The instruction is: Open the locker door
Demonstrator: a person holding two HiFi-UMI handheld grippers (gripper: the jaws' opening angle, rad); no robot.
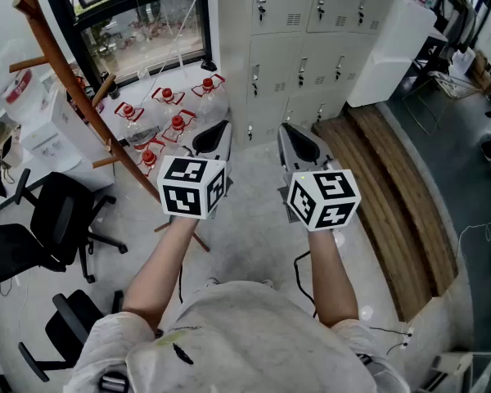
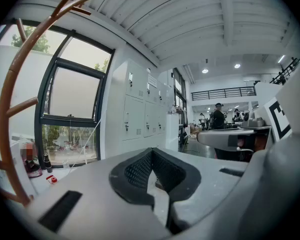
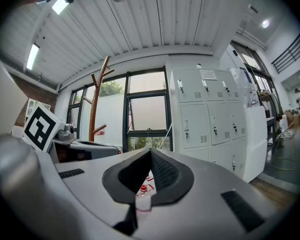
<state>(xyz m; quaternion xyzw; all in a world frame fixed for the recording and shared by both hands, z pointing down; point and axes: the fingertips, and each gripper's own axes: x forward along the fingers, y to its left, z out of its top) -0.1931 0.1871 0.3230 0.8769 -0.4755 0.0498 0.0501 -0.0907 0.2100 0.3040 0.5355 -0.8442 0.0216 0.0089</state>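
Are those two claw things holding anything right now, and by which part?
Nothing is held. The left gripper and the right gripper are both shut and empty, not touching the lockers.
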